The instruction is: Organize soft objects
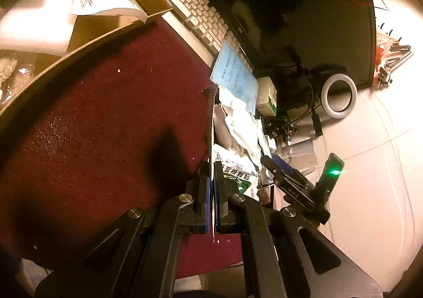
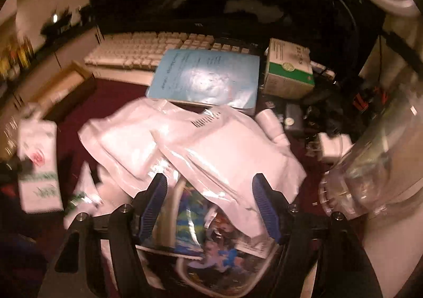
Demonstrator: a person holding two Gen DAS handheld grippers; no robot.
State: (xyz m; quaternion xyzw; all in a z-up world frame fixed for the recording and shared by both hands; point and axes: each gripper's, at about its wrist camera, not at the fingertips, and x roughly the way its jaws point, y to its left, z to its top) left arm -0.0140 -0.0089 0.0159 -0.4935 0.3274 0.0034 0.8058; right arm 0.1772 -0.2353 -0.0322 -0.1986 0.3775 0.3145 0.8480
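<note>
Between the spread fingers of the right gripper point(image 2: 210, 205) lies a colourful packet point(image 2: 201, 221), under white pouches point(image 2: 211, 144); closing may catch several. Left gripper point(image 1: 211, 181) is clenched on a thin white sachet point(image 1: 212, 123), which could slip.

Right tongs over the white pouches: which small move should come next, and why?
Probably lower the right tongs onto the top white pouch and close. They stand open above the pile, gripping nothing, while the left tongs already pinch a thin white packet.
</note>
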